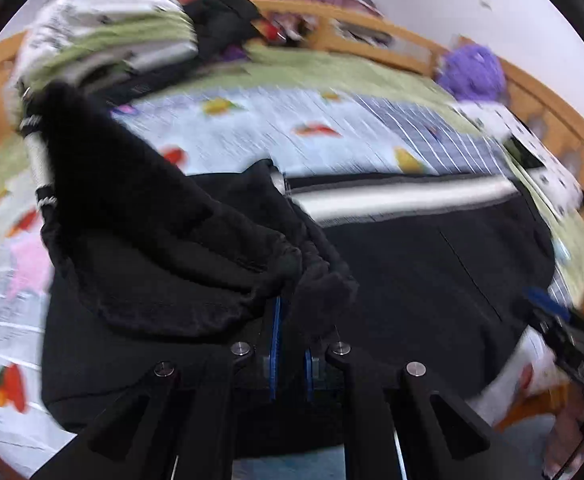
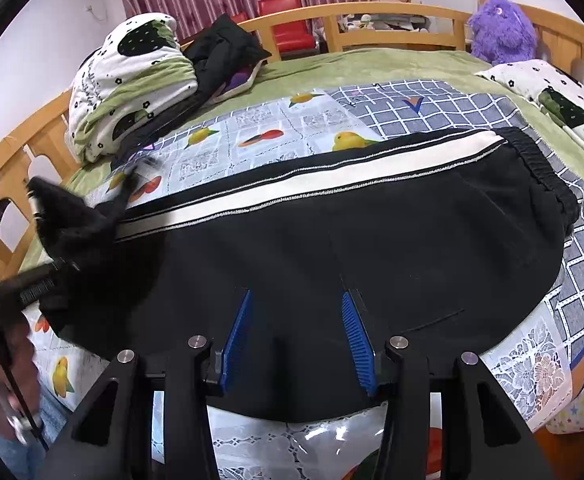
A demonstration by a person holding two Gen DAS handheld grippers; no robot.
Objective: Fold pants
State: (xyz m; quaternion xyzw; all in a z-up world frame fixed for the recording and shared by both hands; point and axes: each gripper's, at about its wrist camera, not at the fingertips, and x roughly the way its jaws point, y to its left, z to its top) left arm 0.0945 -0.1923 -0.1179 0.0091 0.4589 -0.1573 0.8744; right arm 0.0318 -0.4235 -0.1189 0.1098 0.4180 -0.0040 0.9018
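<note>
Black pants (image 2: 331, 248) with a white side stripe (image 2: 292, 188) lie across the bed, elastic waistband (image 2: 547, 176) at the right. My left gripper (image 1: 292, 320) is shut on the black leg end (image 1: 164, 248), lifted and draped over the rest of the pants (image 1: 431, 272). The left view is motion-blurred. In the right wrist view the left gripper (image 2: 48, 276) holds the fuzzy leg end (image 2: 76, 224) up at the far left. My right gripper (image 2: 295, 300) is open and empty, its blue pads (image 2: 238, 332) hovering over the pants' near edge.
The bed has a patterned sheet (image 2: 252, 128) on a green blanket (image 2: 371, 68), with a wooden rail (image 2: 391, 8) around it. A folded quilt (image 2: 128, 80), dark clothes (image 2: 224, 52), a purple plush toy (image 2: 503, 28) and a pillow (image 2: 551, 96) lie at the back.
</note>
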